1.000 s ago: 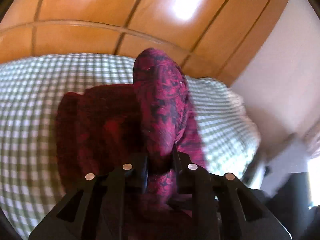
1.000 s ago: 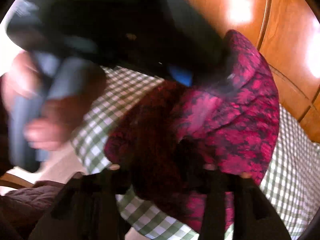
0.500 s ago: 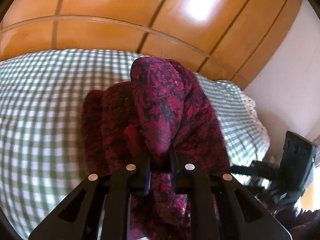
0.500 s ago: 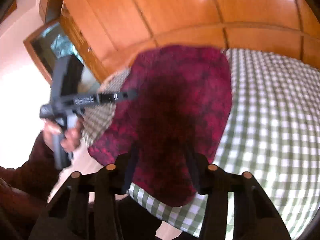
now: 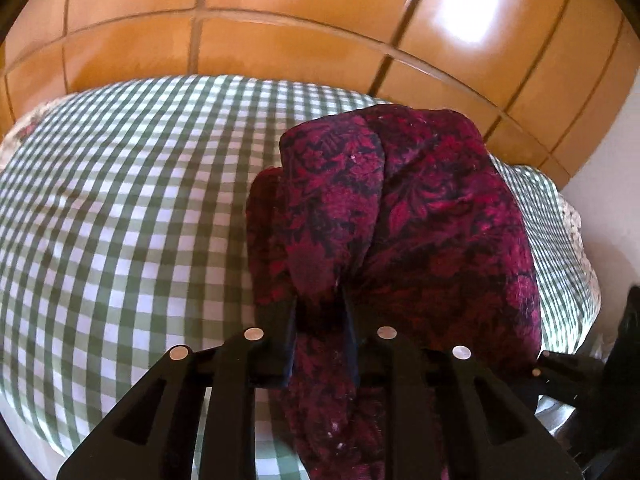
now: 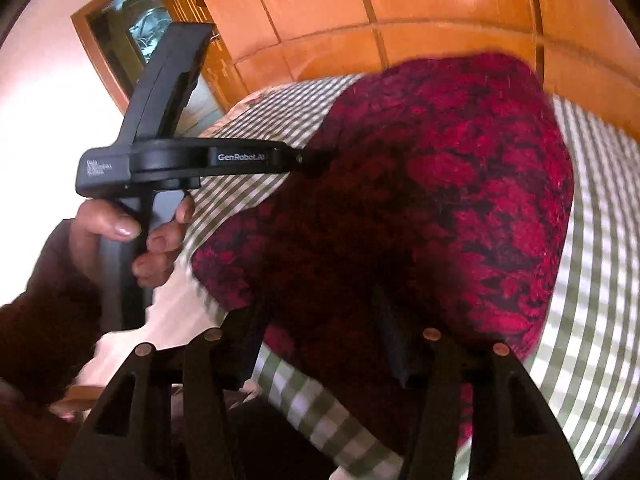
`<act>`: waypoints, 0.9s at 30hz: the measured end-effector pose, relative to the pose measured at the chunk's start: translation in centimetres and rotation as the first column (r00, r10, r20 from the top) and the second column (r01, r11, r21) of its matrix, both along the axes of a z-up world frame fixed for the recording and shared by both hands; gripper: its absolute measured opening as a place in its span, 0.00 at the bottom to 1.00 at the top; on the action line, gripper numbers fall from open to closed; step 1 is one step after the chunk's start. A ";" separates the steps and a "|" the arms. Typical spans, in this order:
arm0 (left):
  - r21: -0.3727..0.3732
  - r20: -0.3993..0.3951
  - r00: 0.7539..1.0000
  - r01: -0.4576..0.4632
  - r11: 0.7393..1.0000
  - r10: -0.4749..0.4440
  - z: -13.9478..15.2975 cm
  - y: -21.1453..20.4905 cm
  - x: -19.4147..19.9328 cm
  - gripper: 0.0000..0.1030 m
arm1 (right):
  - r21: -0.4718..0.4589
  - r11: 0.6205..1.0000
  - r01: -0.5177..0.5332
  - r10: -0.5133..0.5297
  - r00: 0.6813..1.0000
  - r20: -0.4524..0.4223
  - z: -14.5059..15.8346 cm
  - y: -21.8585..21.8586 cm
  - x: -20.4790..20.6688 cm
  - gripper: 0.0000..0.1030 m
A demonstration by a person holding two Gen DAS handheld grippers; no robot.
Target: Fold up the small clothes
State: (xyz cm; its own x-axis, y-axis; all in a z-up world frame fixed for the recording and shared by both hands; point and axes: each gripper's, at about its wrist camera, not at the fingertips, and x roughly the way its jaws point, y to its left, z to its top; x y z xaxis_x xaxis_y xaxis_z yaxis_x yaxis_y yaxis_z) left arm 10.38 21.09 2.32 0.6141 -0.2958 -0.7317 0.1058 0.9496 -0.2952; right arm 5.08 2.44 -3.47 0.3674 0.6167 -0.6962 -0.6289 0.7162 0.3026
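Observation:
A small dark red garment with a black leafy print [image 5: 420, 216] hangs bunched over the green-and-white checked bed [image 5: 120, 220]. My left gripper [image 5: 320, 312] is shut on a fold of it near its lower edge. In the right wrist view the same garment [image 6: 460, 200] fills the middle and drapes over my right gripper [image 6: 320, 336], whose fingers stand apart with cloth between and over them; whether they pinch it is unclear. The left gripper's body [image 6: 192, 160] and the hand holding it show at the left, its tip at the garment's left edge.
A glossy wooden headboard [image 5: 320, 28] rises behind the bed. A pale wall [image 5: 608, 200] is to the right. In the right wrist view a framed mirror or cabinet [image 6: 136, 36] stands at the upper left. The bed's near edge [image 6: 320, 412] runs under the garment.
Both grippers have swung the garment sideways over the bed. In the left view it has moved from centre to the right. The left gripper now sits closer to the right wrist camera.

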 end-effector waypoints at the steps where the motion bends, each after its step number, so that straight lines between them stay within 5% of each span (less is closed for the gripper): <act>1: -0.001 0.002 1.000 -0.004 1.000 0.004 0.0 -0.2 -0.1 0.19 | 0.031 1.000 0.004 -0.003 1.000 -0.019 0.7 -0.9 0.5 0.51; 4: -0.019 0.006 1.000 -0.015 1.000 0.015 0.2 0.0 -0.4 0.19 | 0.142 0.988 0.056 -0.058 0.998 0.013 3.7 -2.8 1.3 0.63; 7: -0.014 0.008 1.000 -0.016 1.000 0.016 0.5 -0.3 -0.5 0.19 | 0.158 0.976 0.153 -0.168 0.982 0.089 6.3 -3.5 3.5 0.68; 11: -0.017 0.004 1.000 -0.029 0.999 0.029 0.3 -0.2 -0.6 0.20 | 0.064 0.967 0.248 -0.253 0.962 0.103 5.6 -1.9 8.6 0.67; 15: 0.020 0.005 0.999 -0.042 0.999 0.042 -0.6 -0.3 -0.2 0.20 | -0.085 0.950 0.300 -0.291 0.952 0.098 1.5 -1.3 12.9 0.67; 19: -0.011 -0.008 0.998 -0.055 0.998 0.055 -1.3 -0.2 0.2 0.20 | -0.055 0.951 0.303 -0.296 0.948 0.116 0.8 -1.7 12.2 0.69; 21: -0.005 0.002 0.999 -0.055 0.998 0.055 -1.2 -0.1 -0.1 0.24 | -0.024 0.953 0.302 -0.296 0.946 0.132 1.5 -2.5 10.5 0.76; 23: 0.016 0.008 0.998 -0.067 0.998 0.067 -1.1 0.1 -0.6 0.31 | -0.016 0.945 0.327 -0.321 0.935 0.150 2.8 -3.3 8.2 0.98; 24: 0.020 0.008 0.997 -0.072 0.997 0.072 -1.0 0.2 -0.8 0.31 | -0.011 0.934 0.357 -0.351 0.924 0.149 2.9 -3.8 7.5 0.98; 27: -0.008 0.008 0.998 -0.067 0.998 0.067 -1.2 0.9 -1.4 0.31 | 0.053 0.931 0.362 -0.364 0.930 0.043 1.6 -6.0 6.2 0.98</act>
State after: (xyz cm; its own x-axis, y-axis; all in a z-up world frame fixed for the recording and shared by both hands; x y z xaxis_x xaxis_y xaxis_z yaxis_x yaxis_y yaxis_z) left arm 8.99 22.00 1.12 0.6391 -0.2591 -0.7242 0.0444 0.9524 -0.3016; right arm 11.23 -3.58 -1.83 0.6063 0.4638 -0.6459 -0.3439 0.8853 0.3129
